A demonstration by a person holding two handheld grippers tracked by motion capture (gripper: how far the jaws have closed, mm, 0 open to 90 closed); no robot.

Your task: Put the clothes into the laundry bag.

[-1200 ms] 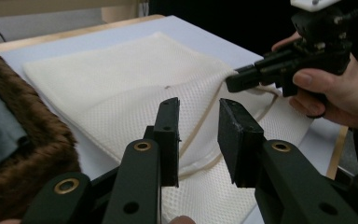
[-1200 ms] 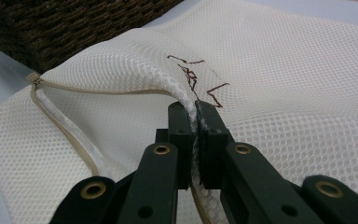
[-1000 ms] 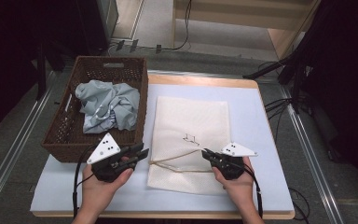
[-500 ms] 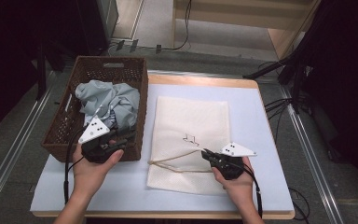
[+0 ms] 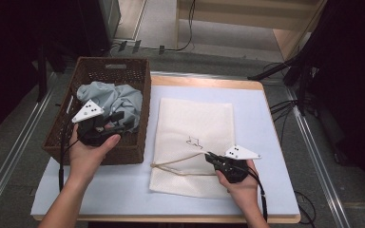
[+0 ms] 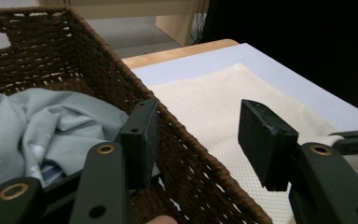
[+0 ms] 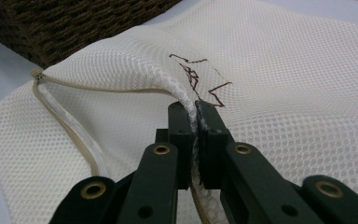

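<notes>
The white mesh bag [image 5: 192, 145] lies flat on the pale blue table mat [image 5: 266, 142], just beside the brown wicker basket [image 5: 138, 147]. The right gripper [image 7: 196, 112] has its jaws pressed together on a raised fold of mesh at the bag's open edge, near the beige zipper [image 7: 60, 116]. The left gripper [image 6: 196, 135], jaws spread wide and empty, straddles the basket's near wall, which stands between it and the bag. A crumpled grey-blue garment [image 5: 119, 97] sits inside the basket.

No readable text; mesh bag [image 7: 279, 70] bears illegible dark mark.
</notes>
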